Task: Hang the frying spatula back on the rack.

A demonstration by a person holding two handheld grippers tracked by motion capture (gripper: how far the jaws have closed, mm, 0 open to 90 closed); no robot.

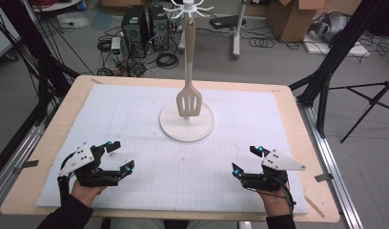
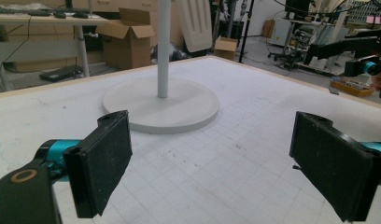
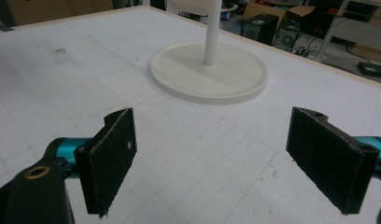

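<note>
- Table [image 1: 297, 157]: light wood top with rounded corners, spans most of the high view, near edge at the bottom of the frame.
- White gridded mat [image 1: 135, 124] lies flat on it and covers nearly the whole top; bare wood shows as a border on all sides, widest at left and right.
- Mat surface has faint scuffs and dark specks, clearest in the right gripper view.
- Round white stand base [image 1: 187, 125] sits on the mat, centre of frame, slightly toward the far edge; a thin white pole rises from its middle.
</note>
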